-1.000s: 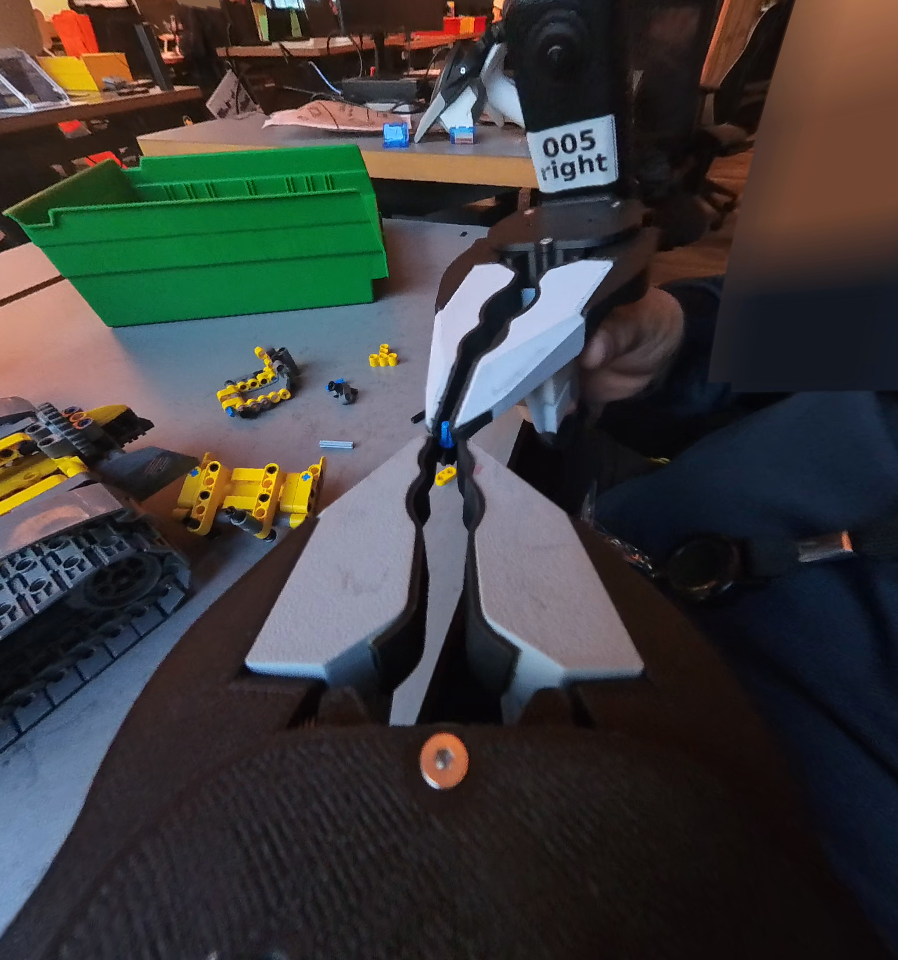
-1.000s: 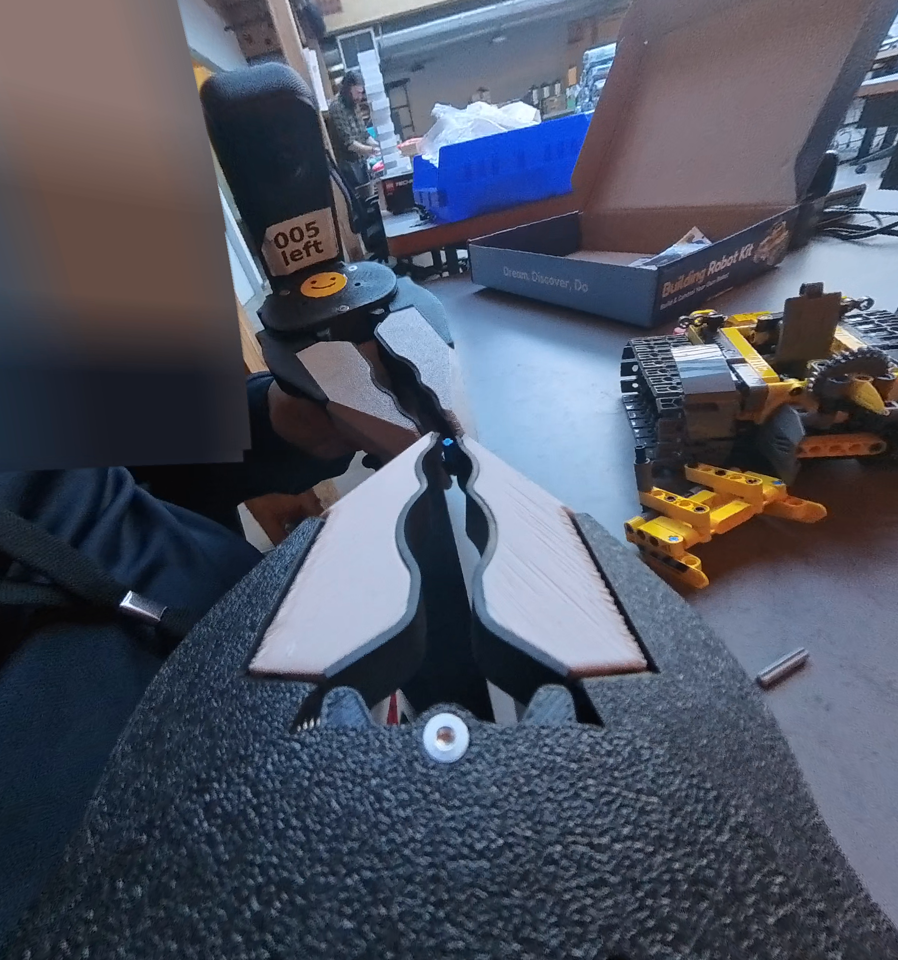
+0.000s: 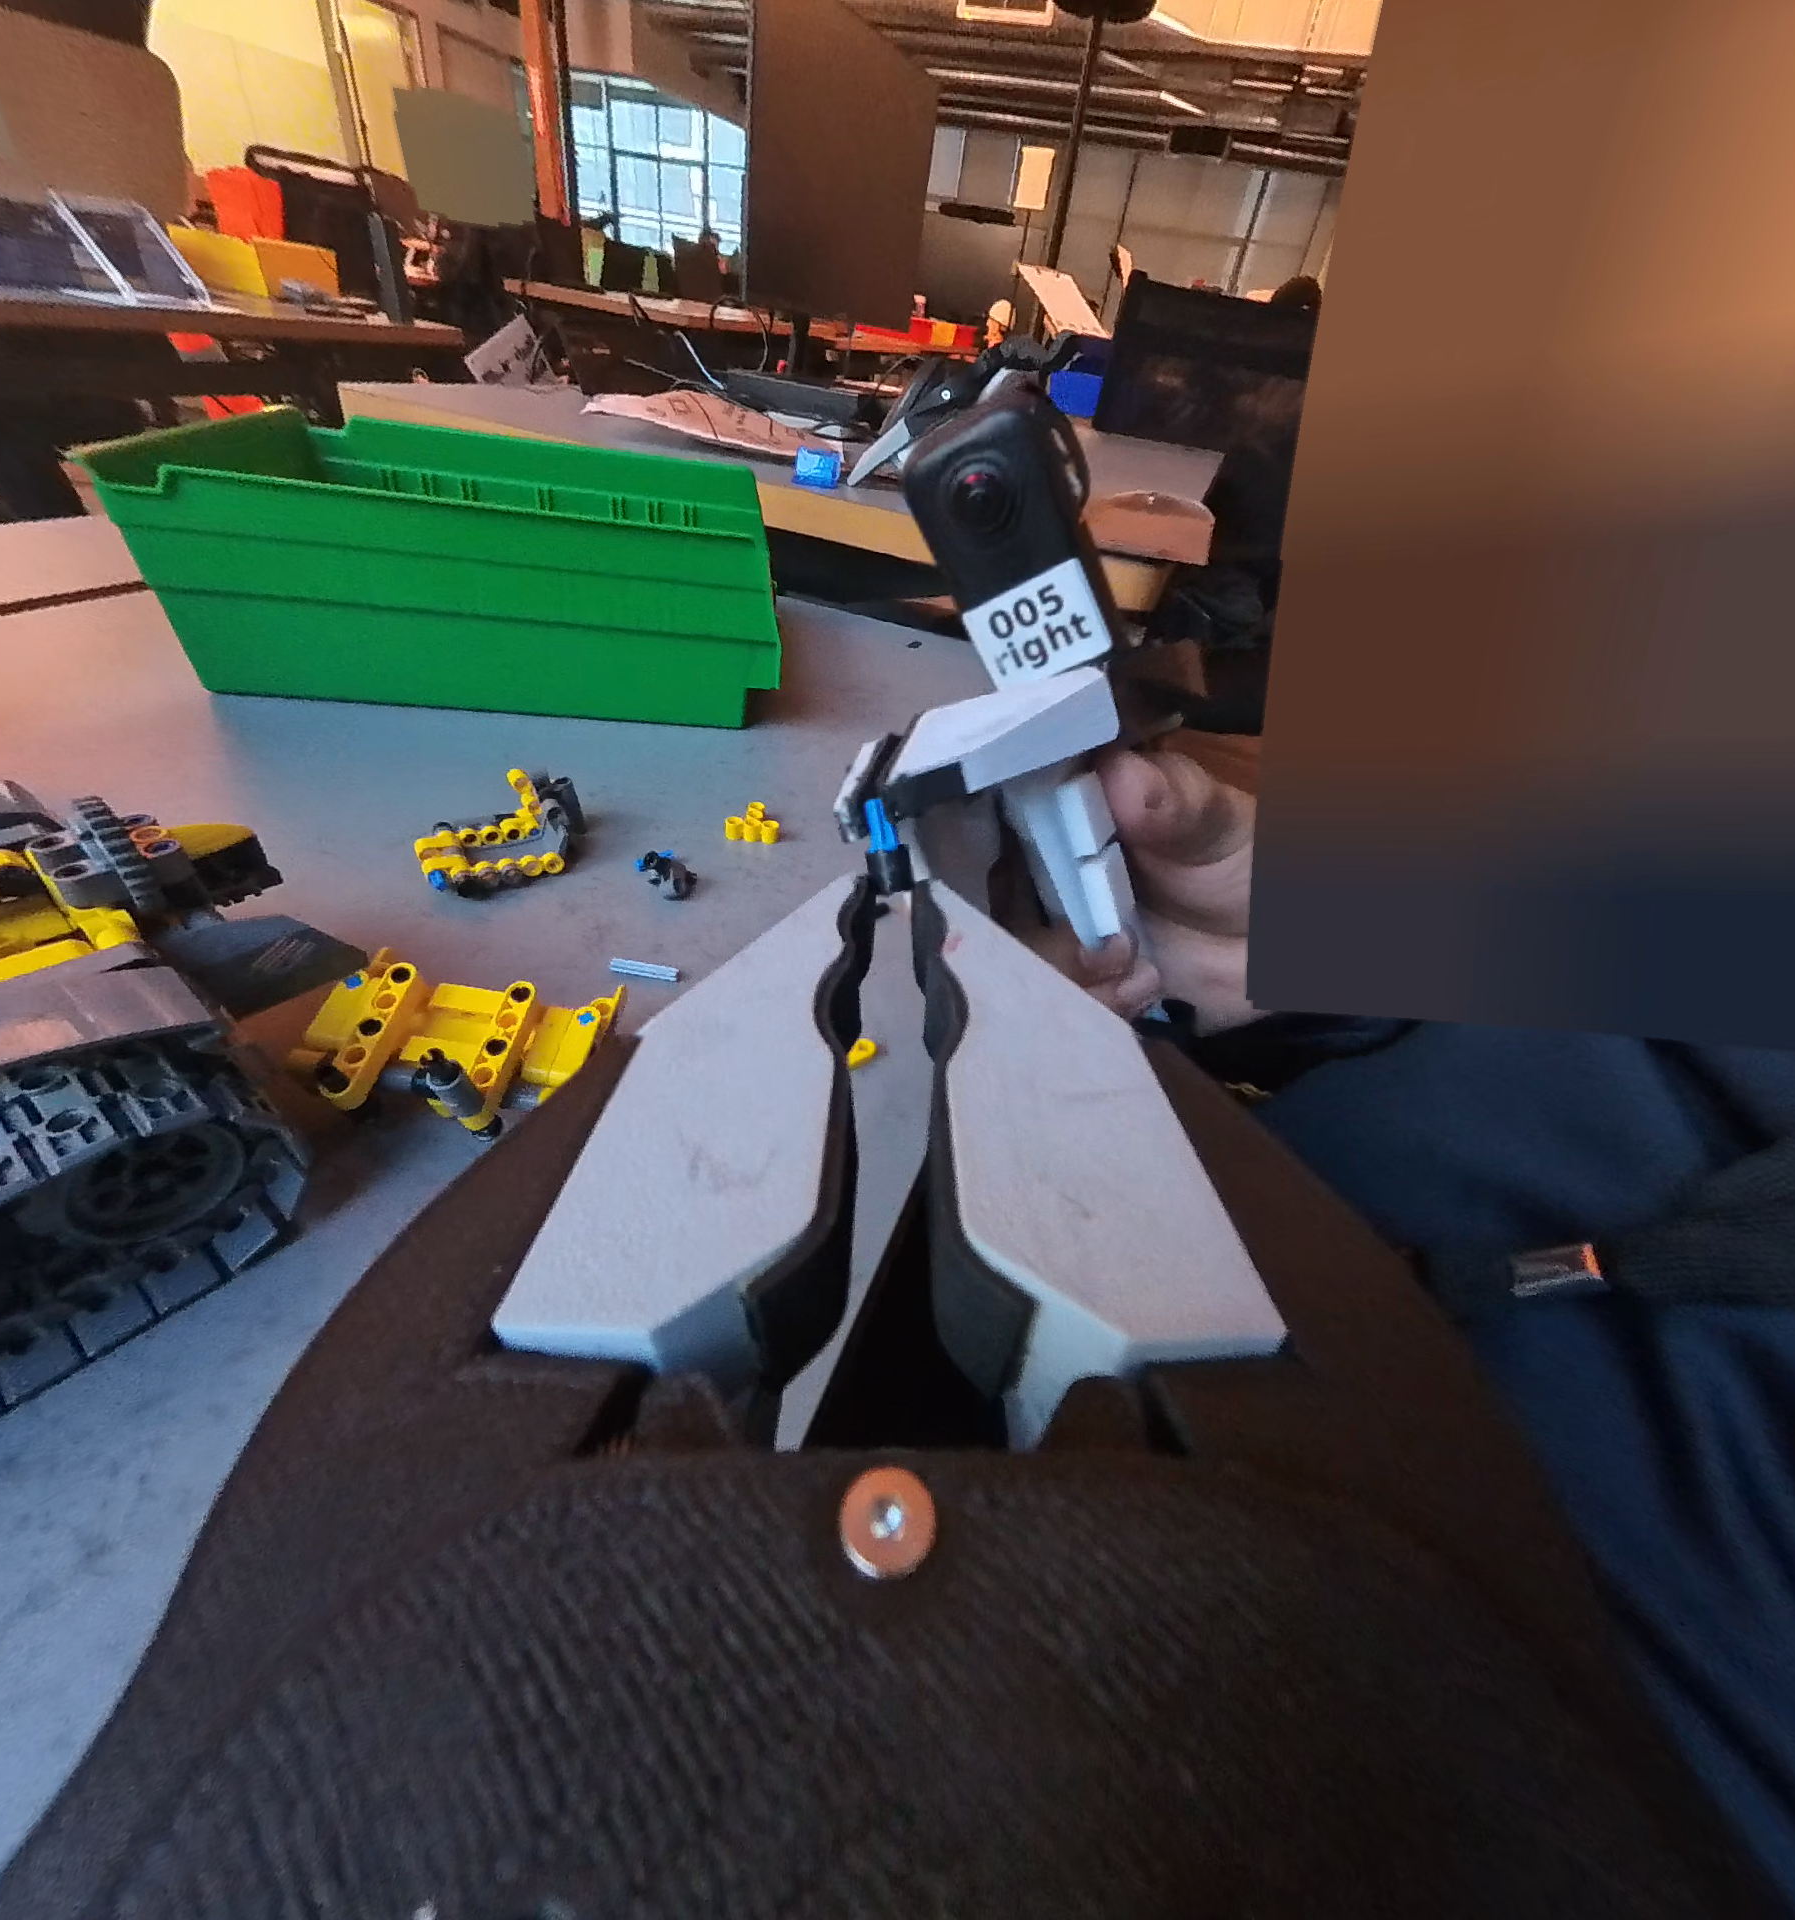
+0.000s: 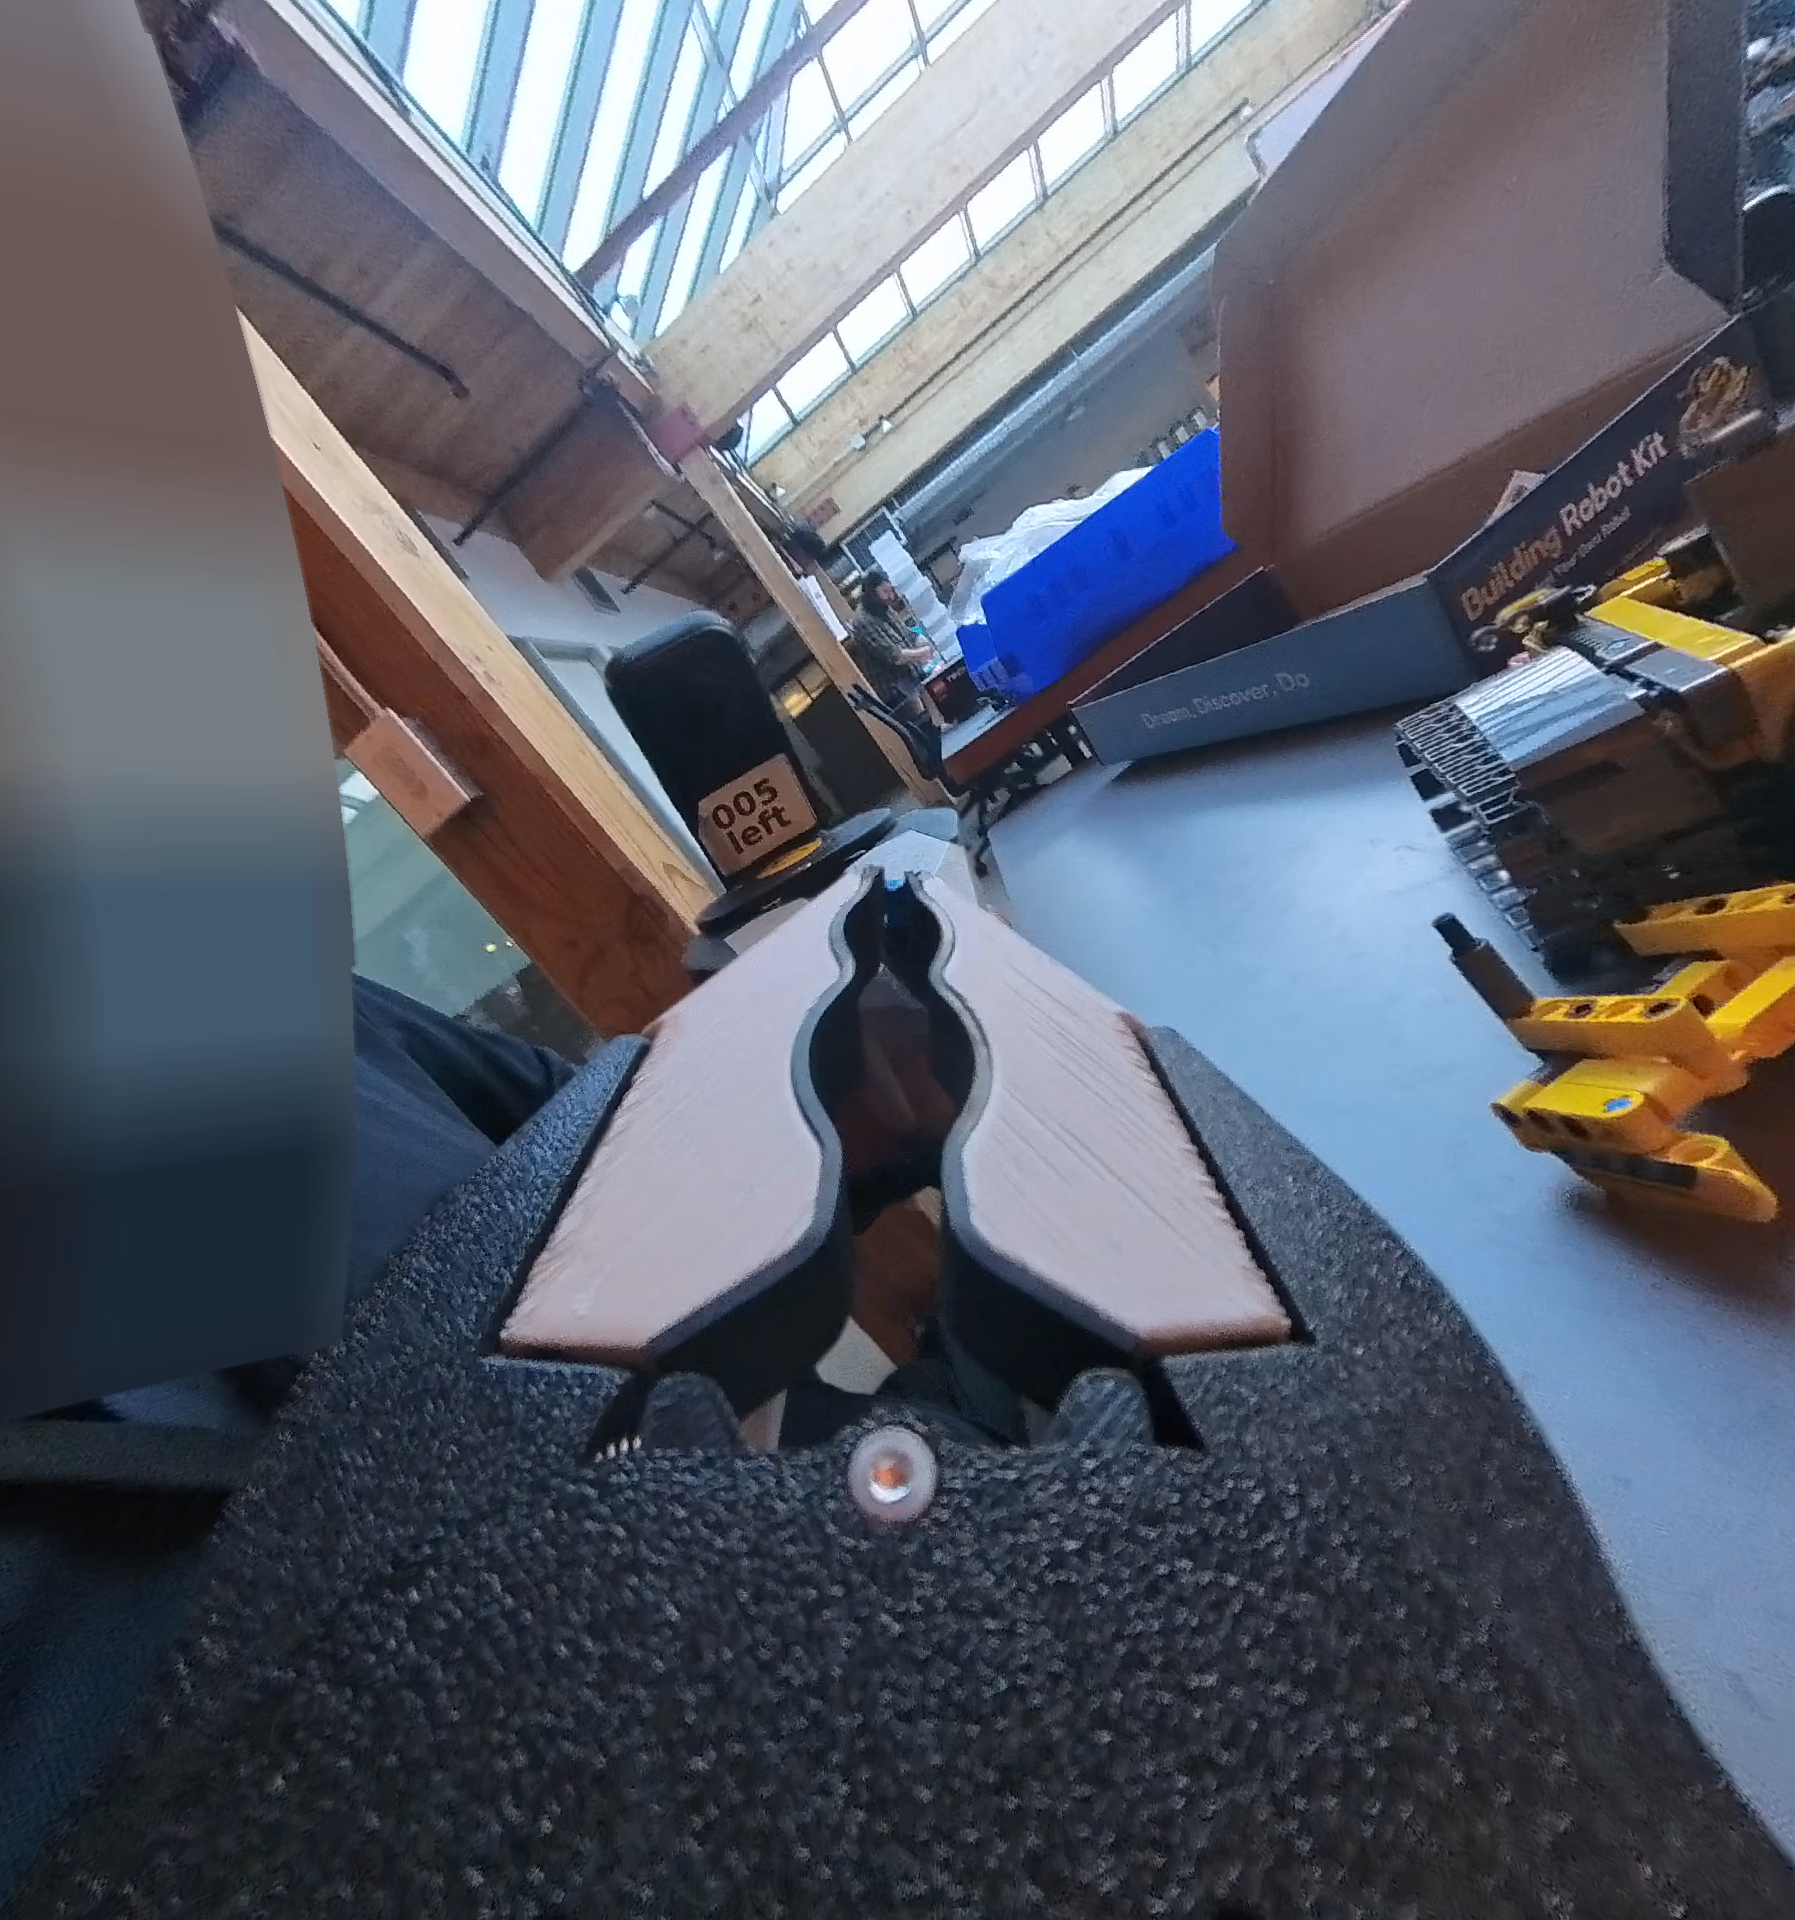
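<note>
Above the near edge of the grey table [image 3: 373,748], both grippers are meeting tip to tip. Left gripper [image 3: 891,891] is pinching down on the black end of a small blue-and-black pin [image 3: 880,844], fingers nearly together at the tips. Right gripper [image 3: 869,805] is coming in from above, tilted, clamping the blue end of the same pin; a hand [image 3: 1179,883] is wrapping its handle. From the right wrist view, right gripper [image 4: 895,896] is showing tips pressed close with a bit of blue between them, left gripper [image 4: 914,854] sitting just beyond, touching or nearly so.

On the table below the tips, a tiny yellow piece [image 3: 861,1052] is lying between the left fingers' line of sight. Further out: a short grey axle [image 3: 644,969], a small black-and-blue connector [image 3: 667,873], a yellow bush cluster [image 3: 753,826], a yellow-and-grey beam assembly [image 3: 503,840]. A yellow beam subassembly [image 3: 457,1039] is lying just beside the tracked yellow-and-grey vehicle model [image 3: 72,1049] at left. A green bin [image 3: 457,592] is standing behind, well apart. In the right wrist view an open cardboard kit box [image 4: 1412,436] is sitting behind the vehicle, blue bin [image 4: 1101,582] farther off.
</note>
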A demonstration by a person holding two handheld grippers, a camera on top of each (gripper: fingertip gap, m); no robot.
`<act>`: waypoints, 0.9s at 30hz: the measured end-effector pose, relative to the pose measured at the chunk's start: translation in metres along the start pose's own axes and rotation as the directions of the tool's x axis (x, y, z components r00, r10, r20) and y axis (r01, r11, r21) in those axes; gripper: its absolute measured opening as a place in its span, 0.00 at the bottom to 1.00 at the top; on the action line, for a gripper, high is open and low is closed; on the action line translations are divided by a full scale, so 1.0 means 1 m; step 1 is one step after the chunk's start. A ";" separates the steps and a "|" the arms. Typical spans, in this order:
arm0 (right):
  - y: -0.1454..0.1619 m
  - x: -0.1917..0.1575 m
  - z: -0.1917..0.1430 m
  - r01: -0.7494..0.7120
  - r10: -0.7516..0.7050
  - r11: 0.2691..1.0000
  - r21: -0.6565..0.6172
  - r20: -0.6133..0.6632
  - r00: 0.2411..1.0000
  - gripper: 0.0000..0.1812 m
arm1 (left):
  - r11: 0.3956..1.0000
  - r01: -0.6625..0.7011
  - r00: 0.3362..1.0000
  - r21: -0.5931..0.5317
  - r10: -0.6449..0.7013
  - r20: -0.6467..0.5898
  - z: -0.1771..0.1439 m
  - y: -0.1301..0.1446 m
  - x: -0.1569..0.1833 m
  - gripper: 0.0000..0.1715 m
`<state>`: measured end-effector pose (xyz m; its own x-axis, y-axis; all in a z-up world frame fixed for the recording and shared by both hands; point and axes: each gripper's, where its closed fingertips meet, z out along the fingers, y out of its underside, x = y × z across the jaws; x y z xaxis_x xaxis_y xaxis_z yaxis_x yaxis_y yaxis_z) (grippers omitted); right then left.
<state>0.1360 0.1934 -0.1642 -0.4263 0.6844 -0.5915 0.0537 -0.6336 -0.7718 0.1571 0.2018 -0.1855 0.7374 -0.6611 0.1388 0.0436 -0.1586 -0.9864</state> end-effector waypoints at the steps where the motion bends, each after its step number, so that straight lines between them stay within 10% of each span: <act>1: 0.000 0.000 -0.001 -0.014 0.014 1.000 0.014 0.007 1.000 0.00 | 1.000 0.013 1.000 -0.002 -0.013 -0.007 0.000 0.000 0.000 0.03; 12: -0.003 -0.002 -0.003 -0.108 0.102 0.988 0.112 0.058 0.993 0.01 | 0.991 0.113 0.993 0.073 -0.109 -0.046 0.000 -0.006 -0.005 0.15; 27: -0.003 -0.003 -0.004 -0.050 0.047 0.985 0.165 0.018 0.999 0.01 | 0.975 0.172 0.980 0.138 -0.156 -0.122 -0.006 -0.014 0.001 0.03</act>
<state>0.1411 0.1942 -0.1612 -0.4398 0.6468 -0.6231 -0.0744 -0.7176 -0.6924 0.1538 0.1990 -0.1709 0.6339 -0.7126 0.3007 0.2623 -0.1676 -0.9503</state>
